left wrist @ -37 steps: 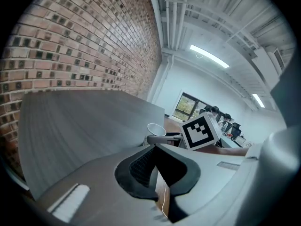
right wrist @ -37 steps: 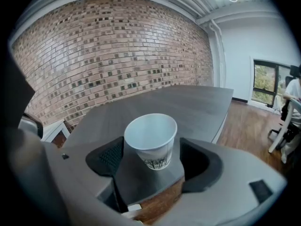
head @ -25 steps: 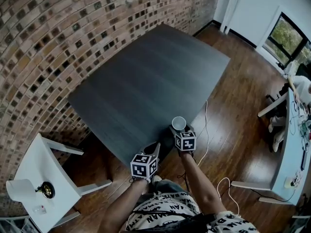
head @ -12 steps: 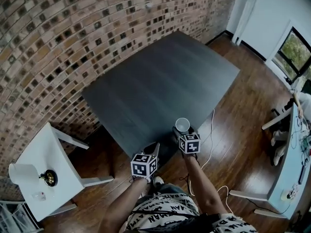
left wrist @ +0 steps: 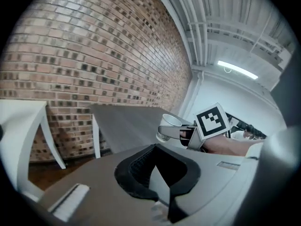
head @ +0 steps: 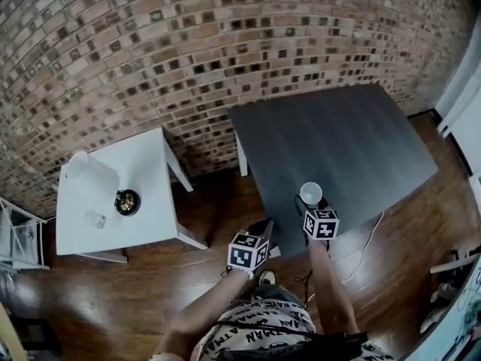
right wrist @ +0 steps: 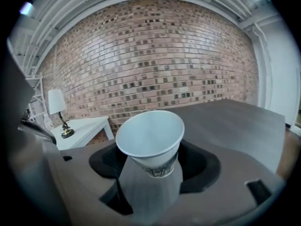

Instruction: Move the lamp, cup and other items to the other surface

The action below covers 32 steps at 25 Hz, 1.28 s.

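Plainly, most of the work is not yet done: at the far left the white surface (head: 154, 228) carries the lamp (head: 90, 177) and a small clear thing (head: 95, 219) beside its base. Next comes the left claw (head: 263, 226), jaws together and empty, hanging over the floor between the two surfaces. To its right the right claw (head: 310, 203) is clamped on the paper cup (head: 311, 194), above the near edge of the dark surface (head: 353, 141). The cup sits tilted in the jaws, rim leaning aside, so if let go as it stands it may tip and roll. Set down this close to the edge, it could drop to the floor. Its thin wall could also buckle under a harder squeeze. A white cord (head: 367, 241) trails on the floor near the feet, a likely snag.
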Each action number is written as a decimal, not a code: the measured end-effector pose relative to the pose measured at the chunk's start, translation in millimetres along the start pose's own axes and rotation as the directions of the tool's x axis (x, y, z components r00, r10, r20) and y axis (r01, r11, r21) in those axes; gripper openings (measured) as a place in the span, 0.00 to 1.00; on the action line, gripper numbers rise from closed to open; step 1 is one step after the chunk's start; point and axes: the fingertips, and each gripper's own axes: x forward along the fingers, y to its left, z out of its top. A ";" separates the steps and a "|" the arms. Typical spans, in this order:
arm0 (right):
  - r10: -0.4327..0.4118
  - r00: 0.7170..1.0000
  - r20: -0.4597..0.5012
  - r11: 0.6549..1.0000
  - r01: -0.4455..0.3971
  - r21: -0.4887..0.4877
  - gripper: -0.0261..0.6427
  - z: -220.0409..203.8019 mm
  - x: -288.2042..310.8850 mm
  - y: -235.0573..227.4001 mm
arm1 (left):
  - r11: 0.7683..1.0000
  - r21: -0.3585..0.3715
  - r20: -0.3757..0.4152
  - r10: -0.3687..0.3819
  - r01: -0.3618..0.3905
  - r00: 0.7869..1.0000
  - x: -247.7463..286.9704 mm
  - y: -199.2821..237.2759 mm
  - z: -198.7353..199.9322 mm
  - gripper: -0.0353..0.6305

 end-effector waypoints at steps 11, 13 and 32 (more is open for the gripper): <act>0.273 0.961 -0.035 0.945 -0.275 -0.178 0.53 15.1 21.7 241.5 | 0.948 -0.163 0.115 0.293 -0.273 0.949 -190.7 120.7 -36.0 0.05; 0.309 0.950 -0.043 0.929 -0.312 -0.201 0.53 17.5 19.5 279.2 | 0.932 -0.185 0.124 0.336 -0.311 0.934 -222.5 135.5 -41.6 0.05; 0.563 0.805 -0.185 0.742 -0.592 -0.316 0.53 1.6 93.1 481.5 | 0.792 -0.344 0.157 0.578 -0.504 0.801 -314.6 241.2 -66.5 0.05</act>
